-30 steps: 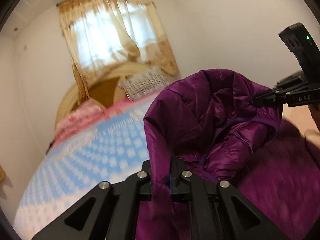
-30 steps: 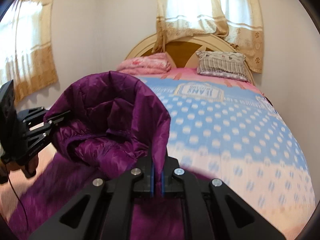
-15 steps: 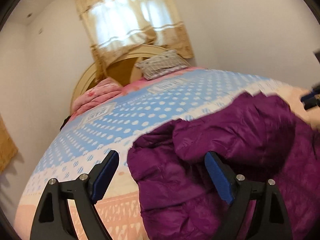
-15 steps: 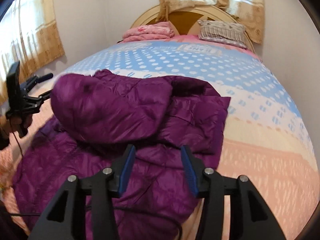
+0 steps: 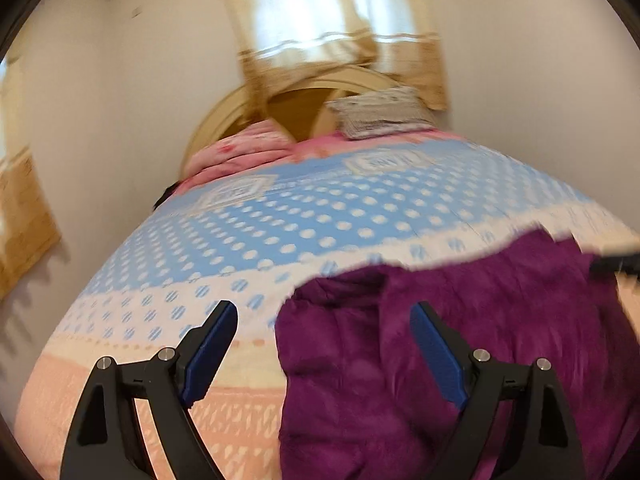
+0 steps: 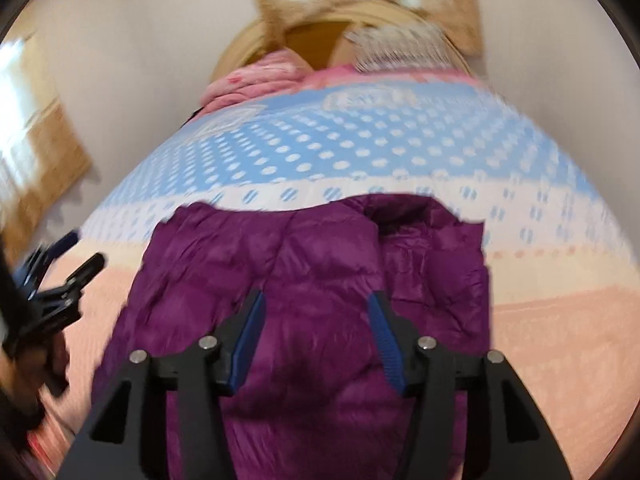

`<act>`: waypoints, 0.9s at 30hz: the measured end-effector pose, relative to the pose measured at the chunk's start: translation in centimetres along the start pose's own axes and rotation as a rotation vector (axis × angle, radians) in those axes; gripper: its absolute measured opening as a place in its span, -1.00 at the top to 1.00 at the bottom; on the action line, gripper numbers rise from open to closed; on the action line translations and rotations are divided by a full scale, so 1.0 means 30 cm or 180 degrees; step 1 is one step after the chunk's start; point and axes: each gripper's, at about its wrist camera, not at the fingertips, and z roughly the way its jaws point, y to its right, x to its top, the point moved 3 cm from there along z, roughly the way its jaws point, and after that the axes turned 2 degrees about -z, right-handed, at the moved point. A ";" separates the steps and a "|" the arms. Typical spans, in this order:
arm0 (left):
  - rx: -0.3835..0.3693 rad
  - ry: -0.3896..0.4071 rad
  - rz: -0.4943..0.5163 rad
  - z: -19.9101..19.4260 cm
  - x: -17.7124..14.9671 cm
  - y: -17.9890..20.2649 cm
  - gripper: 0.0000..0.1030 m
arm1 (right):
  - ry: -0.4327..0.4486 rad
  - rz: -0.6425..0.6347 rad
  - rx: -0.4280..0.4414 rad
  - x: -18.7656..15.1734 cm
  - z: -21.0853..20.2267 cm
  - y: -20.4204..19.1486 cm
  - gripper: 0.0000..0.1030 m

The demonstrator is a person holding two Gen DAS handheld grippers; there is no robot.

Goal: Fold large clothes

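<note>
While the purple puffer jacket (image 6: 312,304) lies on the bed (image 6: 560,340), across the peach band of the spotted cover near the foot end, neither claw has hold of it: the right claw (image 6: 316,336) hangs over the middle of the garment with its blue-padded jaws spread wide and nothing between them, and the left claw (image 5: 324,356) is likewise wide apart, poised over the jacket's left edge where purple meets bedcover. Judging by the lie of the cloth, one fold looks to be in place, since an upper layer sits doubled over a lower one and the far edge forms a fairly straight line with a dark opening, perhaps the collar or hood, near the far right corner; blur keeps me from saying which part it is. What remains, I would judge, is at least one more fold to bring the long body down to a compact bundle, plus some smoothing, as the quilted surface looks puffy and uneven. Pink bedding (image 5: 240,152) and a striped pillow (image 5: 380,114) rest well apart at the headboard (image 5: 296,114).
</note>
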 end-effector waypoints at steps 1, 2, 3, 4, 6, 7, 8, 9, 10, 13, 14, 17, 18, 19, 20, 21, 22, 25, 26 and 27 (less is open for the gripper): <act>0.0013 -0.0005 -0.0048 0.012 0.020 0.010 -0.72 | 0.0011 0.0073 -0.0040 0.013 0.024 0.006 -0.09; 0.0055 -0.0049 -0.0144 0.039 0.032 0.030 -0.72 | -0.0014 0.0182 -0.0010 0.027 0.062 0.010 -0.09; 0.0035 -0.0133 -0.0222 0.071 0.027 0.057 -0.73 | -0.0087 0.0221 0.0001 0.030 0.096 0.002 -0.09; 0.0004 -0.0241 -0.0254 0.107 0.015 0.084 -0.73 | -0.0196 0.0293 0.0000 0.030 0.152 -0.003 -0.07; 0.0122 -0.0514 -0.0243 0.211 -0.028 0.154 -0.73 | -0.0228 0.0252 -0.0064 0.029 0.209 -0.025 -0.05; 0.0179 -0.0589 -0.0262 0.256 -0.044 0.176 -0.73 | -0.0228 0.0184 -0.0177 0.031 0.233 -0.036 -0.05; 0.0226 -0.0613 -0.0291 0.305 -0.056 0.197 -0.73 | -0.0222 0.0171 -0.0243 0.038 0.262 -0.037 -0.04; 0.0313 -0.0624 -0.0281 0.345 -0.059 0.213 -0.73 | -0.0226 0.0155 -0.0308 0.048 0.285 -0.033 -0.04; 0.0427 -0.0637 -0.0244 0.389 -0.056 0.227 -0.73 | -0.0209 0.0140 -0.0387 0.064 0.308 -0.023 -0.03; 0.0542 -0.0618 -0.0211 0.465 -0.025 0.243 -0.73 | -0.0146 0.0147 -0.0537 0.121 0.354 0.023 0.00; 0.0587 -0.0611 -0.0181 0.488 -0.024 0.243 -0.73 | -0.0135 0.0137 -0.0567 0.129 0.362 0.032 0.01; 0.0612 -0.0688 -0.0115 0.566 -0.063 0.252 -0.73 | -0.0217 0.0144 -0.0629 0.125 0.426 0.077 0.02; 0.0543 -0.0776 -0.0129 0.591 -0.076 0.259 -0.73 | -0.0232 0.0131 -0.0638 0.115 0.444 0.082 0.02; 0.0500 -0.0832 -0.0143 0.604 -0.078 0.259 -0.73 | -0.0193 0.0146 -0.0608 0.102 0.460 0.093 0.02; 0.0494 -0.0833 -0.0148 0.603 -0.075 0.262 -0.73 | -0.0170 0.0157 -0.0603 0.101 0.460 0.092 0.02; 0.0478 -0.0844 -0.0149 0.600 -0.072 0.258 -0.73 | -0.0178 0.0140 -0.0614 0.100 0.459 0.091 0.02; 0.0468 -0.0877 -0.0144 0.595 -0.068 0.252 -0.73 | -0.0189 0.0137 -0.0605 0.101 0.452 0.090 0.02; 0.0446 -0.0737 -0.0251 0.484 -0.032 0.198 -0.73 | -0.0082 0.0239 -0.0538 0.113 0.357 0.089 0.01; 0.0414 -0.0656 -0.0256 0.439 -0.023 0.187 -0.73 | 0.0008 0.0235 -0.0490 0.116 0.307 0.077 -0.03; 0.0374 -0.0566 -0.0239 0.385 -0.015 0.179 -0.73 | 0.0091 0.0216 -0.0430 0.117 0.263 0.061 -0.03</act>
